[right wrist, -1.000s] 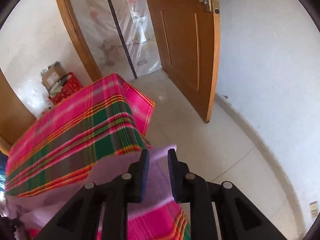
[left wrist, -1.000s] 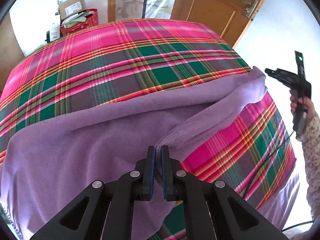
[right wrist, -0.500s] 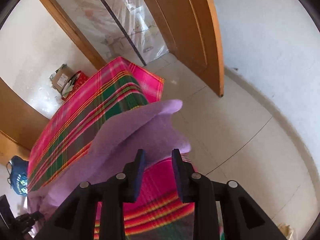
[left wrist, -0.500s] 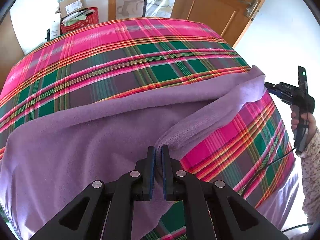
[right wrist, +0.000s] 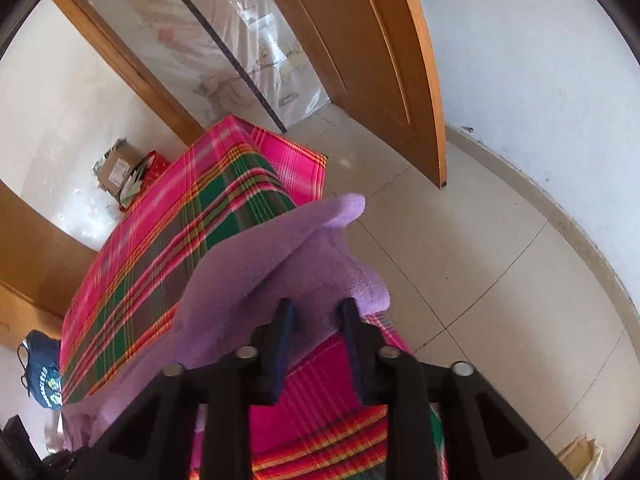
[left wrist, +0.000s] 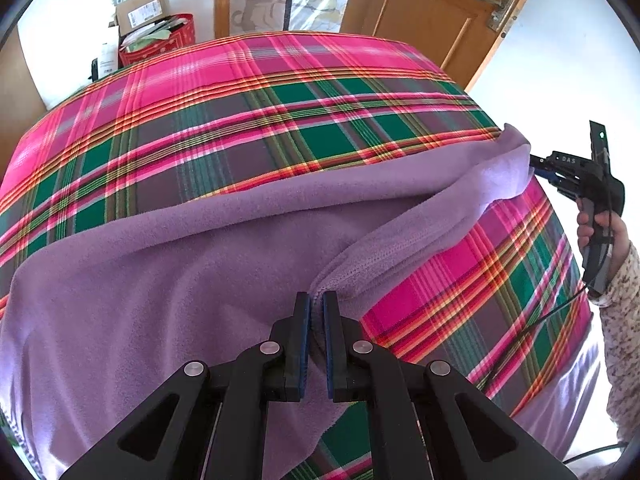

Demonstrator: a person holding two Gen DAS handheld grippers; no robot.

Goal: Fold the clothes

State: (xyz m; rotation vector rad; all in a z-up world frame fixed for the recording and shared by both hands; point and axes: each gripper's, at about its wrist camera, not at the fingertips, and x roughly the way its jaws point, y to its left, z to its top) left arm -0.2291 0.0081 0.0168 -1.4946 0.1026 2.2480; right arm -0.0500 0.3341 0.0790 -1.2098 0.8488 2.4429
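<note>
At the far left of the left wrist view, a cardboard box [left wrist: 144, 8] and a red basket [left wrist: 160, 42] stand on the floor against a white wall, behind the table [left wrist: 280, 92]. The table wears a plaid cloth in pink, green and grey. A purple fleece [left wrist: 160, 280] lies across the near half of the table, spread flat on the left and hanging off the near left edge.

In the lower middle, the left gripper [left wrist: 316, 304] has its two fingers pressed together on a stitched hem of the fleece, pinching a fold of it just above the table. From that pinch the hem runs up and to the right as a raised ridge, ending in a corner that reaches the table's right edge.

At that corner, on the right, is the right gripper [left wrist: 538, 166], held in the person's hand [left wrist: 600, 228], which has a floral sleeve. Its tips touch the fleece corner. A wooden door [left wrist: 432, 12] stands open behind.

In the right wrist view, a dark blue bag [right wrist: 42, 372] sits at the far left. The table [right wrist: 160, 240] stretches away in the middle, with the fleece [right wrist: 248, 280] lifted in a peak. The right gripper [right wrist: 316, 312] has its fingers [right wrist: 286, 320] apart, with the fleece edge lying between them, not clamped. Pale floor tiles [right wrist: 480, 280] fill the right.
</note>
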